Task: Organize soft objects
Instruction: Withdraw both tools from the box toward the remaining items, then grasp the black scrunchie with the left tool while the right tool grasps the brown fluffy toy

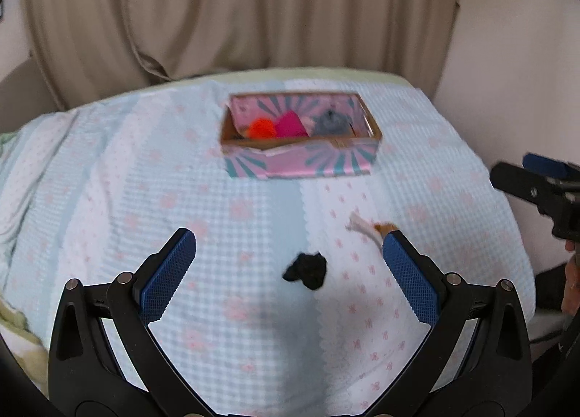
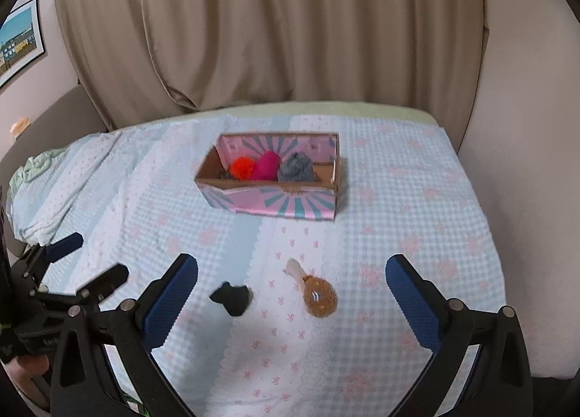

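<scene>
A small black soft object (image 1: 305, 270) lies on the bed cover, between and just beyond the fingers of my open, empty left gripper (image 1: 288, 259); it also shows in the right wrist view (image 2: 232, 297). A brown round soft toy with a white handle (image 2: 316, 294) lies to its right, between the fingers of my open, empty right gripper (image 2: 291, 290); its tip peeks past my left gripper's right finger (image 1: 366, 226). A pink and teal patterned box (image 2: 272, 178) farther back holds an orange pompom (image 2: 242, 167), a magenta object (image 2: 266, 165) and a grey object (image 2: 296, 167).
A light blue and white bed cover (image 2: 398, 221) with pink flowers spreads under everything. Beige curtains (image 2: 275, 25) hang behind the bed. A framed picture (image 2: 20, 40) hangs on the left wall. The other gripper shows at the right edge (image 1: 543, 185) and at the left edge (image 2: 65, 272).
</scene>
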`<control>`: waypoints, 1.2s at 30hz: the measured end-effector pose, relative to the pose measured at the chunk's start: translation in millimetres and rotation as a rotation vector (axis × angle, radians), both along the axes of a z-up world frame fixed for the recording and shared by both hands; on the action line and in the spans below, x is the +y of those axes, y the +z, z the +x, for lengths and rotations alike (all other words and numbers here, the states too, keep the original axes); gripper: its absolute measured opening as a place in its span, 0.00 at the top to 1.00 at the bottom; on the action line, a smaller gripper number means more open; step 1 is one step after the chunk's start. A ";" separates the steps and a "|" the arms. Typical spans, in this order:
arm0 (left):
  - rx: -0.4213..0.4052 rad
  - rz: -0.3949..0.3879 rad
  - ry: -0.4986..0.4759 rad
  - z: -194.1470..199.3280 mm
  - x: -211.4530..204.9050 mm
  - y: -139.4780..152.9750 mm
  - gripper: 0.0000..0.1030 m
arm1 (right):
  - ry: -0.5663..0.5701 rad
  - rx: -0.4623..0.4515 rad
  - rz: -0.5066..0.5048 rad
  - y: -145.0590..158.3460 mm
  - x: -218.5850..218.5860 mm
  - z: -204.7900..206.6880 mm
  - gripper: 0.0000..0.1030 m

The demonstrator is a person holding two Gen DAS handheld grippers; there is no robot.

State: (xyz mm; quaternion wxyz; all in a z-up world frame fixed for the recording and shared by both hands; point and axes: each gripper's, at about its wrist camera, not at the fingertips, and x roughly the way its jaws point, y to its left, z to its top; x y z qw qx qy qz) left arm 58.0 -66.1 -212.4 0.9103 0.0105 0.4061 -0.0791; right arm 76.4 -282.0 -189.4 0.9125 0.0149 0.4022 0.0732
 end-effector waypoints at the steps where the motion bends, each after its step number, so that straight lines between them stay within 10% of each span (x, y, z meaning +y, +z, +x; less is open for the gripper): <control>1: 0.005 0.004 -0.011 1.7 -5.1 -13.0 0.00 | 0.001 0.004 0.005 -9.9 -3.0 0.8 0.00; 15: 0.062 0.085 -0.021 37.4 -49.4 -169.6 0.03 | 0.022 0.079 0.040 -164.2 -24.3 38.7 0.11; 28: 0.106 0.128 -0.011 59.6 -60.0 -231.4 0.21 | 0.039 0.116 0.060 -237.6 -24.3 75.4 0.36; 36: 0.132 0.090 -0.032 67.3 -64.4 -238.4 0.61 | 0.070 0.135 0.068 -251.9 -18.8 83.0 0.52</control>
